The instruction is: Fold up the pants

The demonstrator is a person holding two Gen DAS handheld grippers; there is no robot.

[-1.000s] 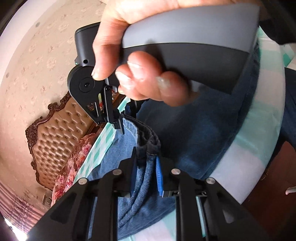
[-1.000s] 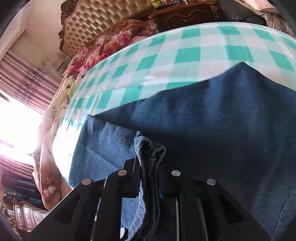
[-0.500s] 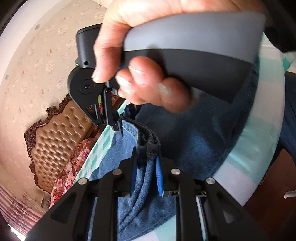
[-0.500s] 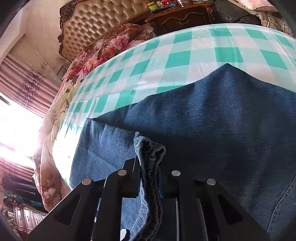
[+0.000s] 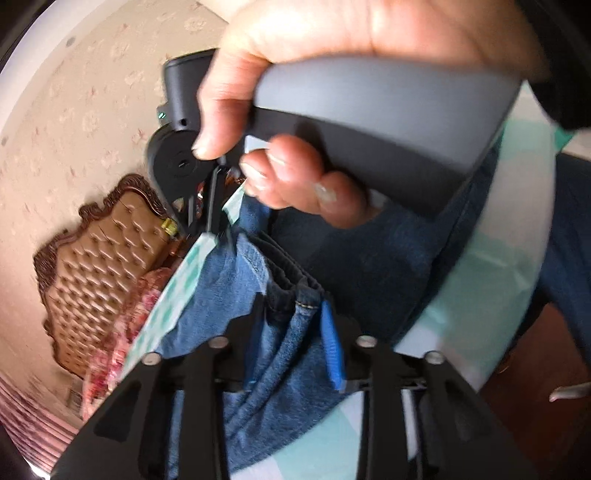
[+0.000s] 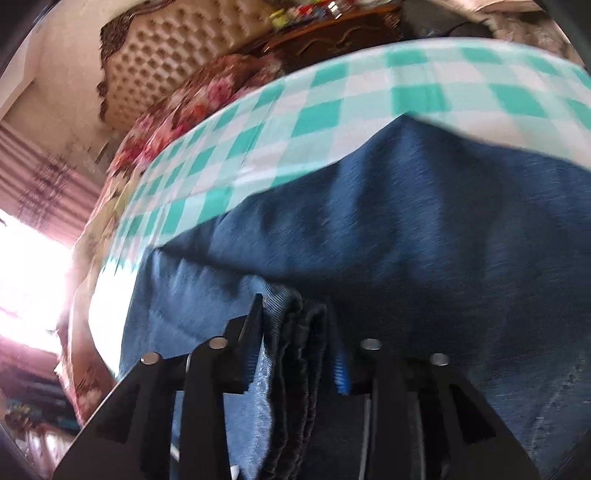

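Blue denim pants [image 6: 424,229] lie on a green and white checked cloth [image 6: 332,110]. My left gripper [image 5: 293,325] is shut on a bunched edge of the pants [image 5: 291,295], lifted above the cloth. My right gripper [image 6: 295,332] is shut on a folded, hemmed edge of the pants [image 6: 291,354]. In the left wrist view the other hand-held gripper [image 5: 369,125] and the hand on it fill the top, close above the same raised edge. The rest of the pants [image 5: 388,251] spreads below.
A tufted headboard [image 5: 99,258] and a floral bedspread [image 6: 192,110] stand beyond the cloth. A dark wooden cabinet [image 6: 332,33] is behind. Bright window light and curtains [image 6: 37,206] are at the left. The cloth's edge [image 5: 517,302] drops off at right.
Both grippers have kept their hold on the denim edge and carried it further over the pants. The view is now blurred by motion; the far cloth looks nearer.
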